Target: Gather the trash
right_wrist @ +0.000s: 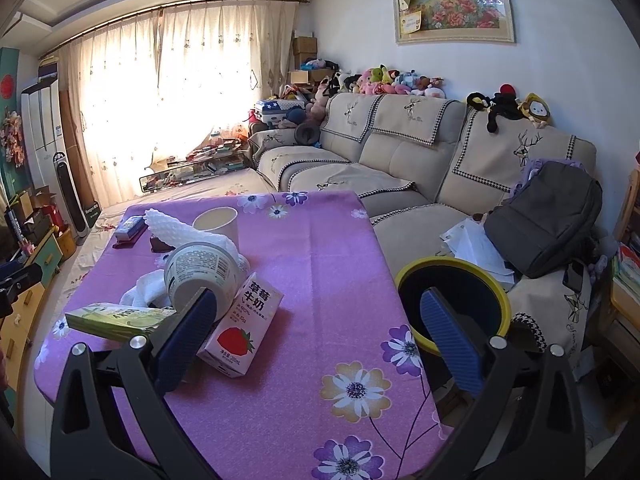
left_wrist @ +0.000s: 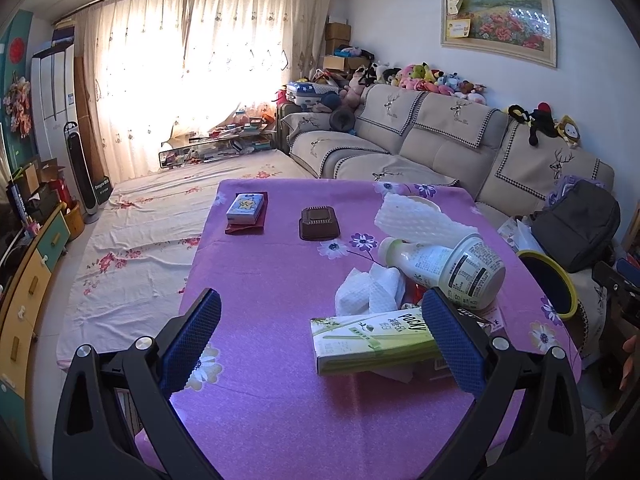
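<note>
both grippers spread wide, holding nothing. left gripper (left_wrist: 320, 336) low over the purple floral tablecloth (left_wrist: 260, 280), green pocky box (left_wrist: 372, 340) between its fingers. trash heap beside it: white plastic bottle on its side (left_wrist: 444, 268), crumpled white tissue (left_wrist: 368, 288), white foam fruit net (left_wrist: 416, 220), pink strawberry milk carton (right_wrist: 240, 328). right gripper (right_wrist: 320, 336) near the carton. yellow-rimmed black bin (right_wrist: 456, 304) just off the table edge by the beige sofa (right_wrist: 400, 160).

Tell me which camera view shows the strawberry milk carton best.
The right wrist view: the strawberry milk carton lies with its printed face fully visible. In the left wrist view it is almost hidden behind the Pocky box and bottle.
</note>
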Demonstrator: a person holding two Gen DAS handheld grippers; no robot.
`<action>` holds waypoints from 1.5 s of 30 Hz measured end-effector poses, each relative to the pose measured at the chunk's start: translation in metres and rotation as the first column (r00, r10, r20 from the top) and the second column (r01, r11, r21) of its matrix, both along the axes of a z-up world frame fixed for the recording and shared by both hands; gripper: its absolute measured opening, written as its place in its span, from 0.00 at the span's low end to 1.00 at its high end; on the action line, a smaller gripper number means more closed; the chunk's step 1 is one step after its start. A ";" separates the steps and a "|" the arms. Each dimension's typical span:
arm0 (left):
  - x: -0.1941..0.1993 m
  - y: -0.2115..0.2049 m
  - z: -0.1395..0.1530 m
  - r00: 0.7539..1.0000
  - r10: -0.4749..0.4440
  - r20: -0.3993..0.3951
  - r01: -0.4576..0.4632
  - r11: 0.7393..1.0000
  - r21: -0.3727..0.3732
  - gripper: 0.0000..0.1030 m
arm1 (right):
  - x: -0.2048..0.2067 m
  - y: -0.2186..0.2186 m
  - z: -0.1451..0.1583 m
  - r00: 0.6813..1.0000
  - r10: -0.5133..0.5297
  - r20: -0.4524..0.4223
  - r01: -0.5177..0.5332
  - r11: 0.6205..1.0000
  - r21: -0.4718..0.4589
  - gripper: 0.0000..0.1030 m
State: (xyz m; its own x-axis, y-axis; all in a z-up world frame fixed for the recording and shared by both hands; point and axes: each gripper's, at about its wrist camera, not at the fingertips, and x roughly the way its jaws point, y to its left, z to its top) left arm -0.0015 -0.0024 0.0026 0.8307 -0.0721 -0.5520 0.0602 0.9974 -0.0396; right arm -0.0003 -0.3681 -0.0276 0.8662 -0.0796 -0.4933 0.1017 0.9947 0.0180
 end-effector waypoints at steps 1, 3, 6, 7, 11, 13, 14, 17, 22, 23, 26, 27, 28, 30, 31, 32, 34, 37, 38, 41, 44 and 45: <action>0.000 0.000 0.000 1.000 0.000 -0.001 0.000 1.000 -0.001 0.96 | 0.000 0.000 0.000 1.000 0.000 -0.001 0.000 1.000 0.000 0.94; 0.000 0.000 0.000 1.000 0.001 -0.002 -0.001 1.000 -0.002 0.96 | 0.000 0.000 0.000 1.000 0.000 -0.003 0.000 1.000 0.000 0.94; 0.000 0.000 0.000 1.000 0.003 -0.001 -0.003 1.000 -0.002 0.96 | 0.001 -0.001 0.000 1.000 0.002 -0.007 -0.001 1.000 0.001 0.94; 0.000 0.000 0.001 1.000 0.004 -0.001 -0.004 1.000 -0.002 0.96 | 0.002 -0.001 0.000 1.000 0.002 -0.008 -0.002 1.000 0.001 0.94; 0.000 0.000 0.000 1.000 0.004 -0.002 -0.004 1.000 -0.002 0.96 | 0.002 -0.001 -0.001 1.000 0.002 -0.008 -0.002 1.000 0.001 0.94; 0.001 0.000 0.001 1.000 0.003 -0.004 -0.003 1.000 -0.003 0.96 | 0.002 -0.001 -0.001 1.000 0.002 -0.008 -0.002 1.000 0.002 0.94; 0.001 0.000 0.000 1.000 0.004 -0.004 -0.004 1.000 -0.003 0.96 | 0.002 -0.001 -0.001 1.000 0.001 -0.008 -0.001 1.000 0.002 0.94; 0.001 0.001 0.000 1.000 0.005 -0.004 -0.005 1.000 -0.002 0.96 | 0.002 -0.001 -0.001 1.000 0.001 -0.010 -0.001 1.000 0.002 0.94; 0.001 0.001 0.000 1.000 0.005 -0.004 -0.005 1.000 -0.002 0.96 | 0.002 -0.001 -0.002 1.000 0.002 -0.012 -0.002 1.000 0.002 0.94; 0.001 0.001 -0.001 1.000 0.006 -0.005 -0.006 1.000 -0.002 0.96 | 0.002 -0.001 -0.002 1.000 0.002 -0.012 -0.002 1.000 0.002 0.94; 0.001 0.001 -0.001 1.000 0.005 -0.005 -0.005 1.000 -0.001 0.96 | 0.002 -0.001 -0.002 1.000 0.002 -0.011 -0.001 1.000 0.003 0.94; 0.001 0.001 0.000 1.000 0.006 -0.005 -0.006 1.000 -0.001 0.96 | 0.002 -0.001 -0.002 1.000 0.002 -0.011 -0.002 1.000 0.003 0.94; 0.001 0.001 -0.001 1.000 0.006 -0.005 -0.006 1.000 -0.001 0.96 | 0.002 -0.001 -0.002 1.000 0.001 -0.011 -0.001 1.000 0.002 0.94; 0.001 0.001 -0.001 1.000 0.006 -0.005 -0.006 1.000 -0.001 0.96 | 0.002 -0.001 -0.002 1.000 0.001 -0.011 -0.001 1.000 0.002 0.94; 0.001 0.001 -0.001 1.000 0.006 -0.005 -0.006 1.000 -0.001 0.96 | 0.002 -0.001 -0.002 1.000 0.001 -0.011 -0.001 1.000 0.003 0.94; 0.001 0.001 -0.001 1.000 0.005 -0.005 -0.005 1.000 -0.001 0.96 | 0.002 -0.001 -0.002 1.000 0.001 -0.011 -0.001 1.000 0.003 0.94; 0.002 0.001 -0.001 1.000 0.006 -0.006 -0.006 1.000 -0.001 0.96 | 0.002 -0.001 -0.002 1.000 0.001 -0.011 -0.001 1.000 0.002 0.94; 0.001 0.001 -0.001 1.000 0.005 -0.006 -0.005 1.000 -0.001 0.96 | 0.002 -0.001 -0.002 1.000 0.002 -0.013 -0.002 1.000 0.002 0.94; 0.001 0.001 -0.001 1.000 0.005 -0.005 -0.005 1.000 -0.001 0.96 | 0.002 -0.001 -0.002 1.000 0.002 -0.012 -0.001 1.000 0.002 0.94; 0.002 0.001 -0.001 1.000 0.005 -0.007 -0.005 1.000 0.001 0.96 | 0.003 -0.002 -0.003 1.000 0.001 -0.016 -0.001 1.000 0.003 0.94; 0.003 0.003 -0.002 1.000 0.007 -0.011 -0.007 1.000 0.005 0.96 | 0.004 -0.003 -0.006 1.000 0.001 -0.023 -0.001 1.000 0.002 0.94; 0.004 0.004 -0.003 1.000 0.008 -0.014 -0.008 1.000 0.004 0.96 | 0.005 -0.003 -0.006 1.000 0.001 -0.025 -0.001 1.000 0.001 0.94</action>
